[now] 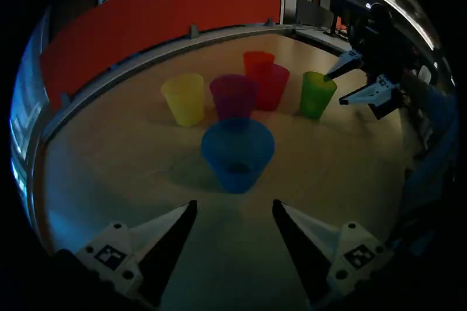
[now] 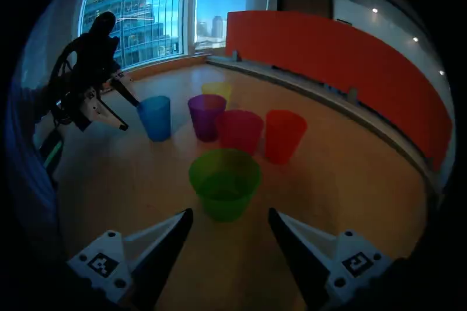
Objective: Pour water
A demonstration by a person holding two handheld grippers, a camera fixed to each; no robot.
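The blue cup (image 1: 237, 153) stands upright on the bench (image 1: 117, 182), near the left gripper (image 1: 233, 202), whose jaws are spread, clear of it. The green cup (image 2: 225, 182) stands likewise before the right gripper (image 2: 229, 210), jaws spread too. Beyond the blue cup stand the purple cup (image 1: 233, 95), the yellow cup (image 1: 184, 98) to its left, and the pink cup (image 1: 274, 86) and red cup (image 1: 258, 61) farther right.

Open table (image 1: 99, 182) is lying on both sides of blue cup (image 1: 237, 153); purple cup (image 1: 233, 96) is crowding right behind it.

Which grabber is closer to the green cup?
Right. The right gripper sits just in front of the green cup, jaws open toward it. The left gripper faces the blue cup, across the group.
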